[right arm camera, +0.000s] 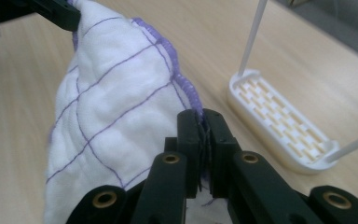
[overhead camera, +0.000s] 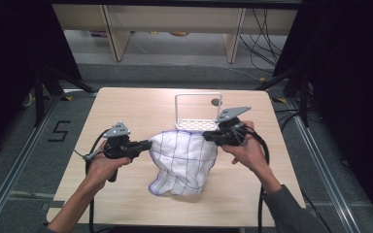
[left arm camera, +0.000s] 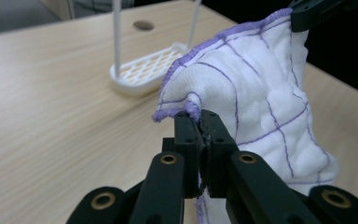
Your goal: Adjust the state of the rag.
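- From the high view you get the whole layout: a wooden table (overhead camera: 126, 194), a person's two forearms coming in from the bottom, and a white cloth (overhead camera: 184, 160) with thin purple grid lines strung between the two grippers, near the middle of the table.
- The left gripper (overhead camera: 148, 144) has the cloth's left top corner, the right gripper (overhead camera: 206, 136) has the right top corner. The top edge is lifted; the lower part of the cloth sags down and bunches on the tabletop.
- The left gripper view is where you actually see the grip: the left gripper (left arm camera: 199, 119) has its jaws pinched tight on the purple stitched hem, with the cloth (left arm camera: 256, 98) billowing off to the right. The other gripper's black tip clamps the far corner at the top right.
- Same deal in the right gripper view: the right gripper (right arm camera: 201, 119) is clamped on the hem, with the cloth (right arm camera: 116, 116) hanging to its left.
- Just behind the cloth there's a white slotted rack (overhead camera: 196, 124) with a tall wire handle. Overhead it looks tiny, but the right gripper view shows the rack (right arm camera: 279, 126) close enough to see the rows of slots.
- Only the overhead shot picks up the grey floor and the "5" marked to the left of the table.
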`<state>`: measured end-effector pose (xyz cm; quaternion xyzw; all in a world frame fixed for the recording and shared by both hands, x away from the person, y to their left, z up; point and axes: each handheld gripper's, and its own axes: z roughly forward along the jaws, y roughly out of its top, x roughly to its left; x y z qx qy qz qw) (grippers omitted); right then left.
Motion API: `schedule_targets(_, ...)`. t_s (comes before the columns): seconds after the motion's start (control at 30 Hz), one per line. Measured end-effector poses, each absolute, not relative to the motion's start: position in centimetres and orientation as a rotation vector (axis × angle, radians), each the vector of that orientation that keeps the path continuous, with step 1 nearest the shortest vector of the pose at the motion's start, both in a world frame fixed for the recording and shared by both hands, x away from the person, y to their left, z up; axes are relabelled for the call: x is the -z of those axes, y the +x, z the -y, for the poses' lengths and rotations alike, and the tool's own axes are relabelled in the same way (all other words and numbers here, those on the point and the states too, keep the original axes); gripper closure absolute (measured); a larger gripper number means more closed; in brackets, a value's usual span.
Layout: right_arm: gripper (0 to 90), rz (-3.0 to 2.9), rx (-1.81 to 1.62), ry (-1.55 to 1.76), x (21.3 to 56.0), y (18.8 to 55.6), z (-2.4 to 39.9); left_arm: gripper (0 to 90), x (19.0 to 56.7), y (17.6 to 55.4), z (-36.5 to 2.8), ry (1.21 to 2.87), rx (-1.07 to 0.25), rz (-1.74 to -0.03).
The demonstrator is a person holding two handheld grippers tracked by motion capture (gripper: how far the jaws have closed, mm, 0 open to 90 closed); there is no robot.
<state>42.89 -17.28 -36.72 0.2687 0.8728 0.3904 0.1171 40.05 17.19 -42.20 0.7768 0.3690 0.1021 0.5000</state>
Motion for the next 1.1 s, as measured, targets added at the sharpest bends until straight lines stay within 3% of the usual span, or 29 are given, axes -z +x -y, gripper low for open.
schedule_targets(0.3, 85.7, -2.626, -0.941, 0.835, 44.6, 49.1, 11.6, 85.9, 47.1, 42.2, -18.3, 1.943, -0.301, -1.011)
schedule_targets(0.4, 84.4, -2.634, -0.924, 0.837, 45.4, 50.0, 10.7, 85.9, 47.9, 42.4, -19.0, 1.959, -0.32, -1.039)
schedule_targets(0.53, 66.7, -2.578, -1.004, 0.919, 45.1, 50.7, 10.1, 84.1, 48.5, 42.8, -20.1, 1.911, -0.316, -1.097)
schedule_targets(0.6, 63.4, -2.537, -0.993, 0.94, 44.3, 50.2, 10.1, 78.7, 48.6, 42.8, -20.7, 1.949, -0.304, -1.108)
schedule_targets(0.63, 61.9, -2.532, -1.022, 0.889, 43.7, 49.8, 10.4, 70.8, 48.7, 42.7, -20.6, 1.906, -0.303, -1.129)
schedule_targets(0.77, 58.9, -2.522, -1.079, 0.881, 42.3, 47.0, 12.2, 53.8, 48.3, 41.9, -21.2, 1.939, -0.312, -1.147)
schedule_targets(0.93, 57.9, -2.556, -1.014, 0.831, 43.3, 43.3, 15.5, 45.6, 47.4, 38.1, -20.8, 1.914, -0.308, -1.126)
schedule_targets(1.1, 58.0, -2.581, -1.008, 0.864, 44.6, 40.9, 18.5, 45.5, 47.2, 33.9, -19.0, 1.933, -0.237, -1.005)
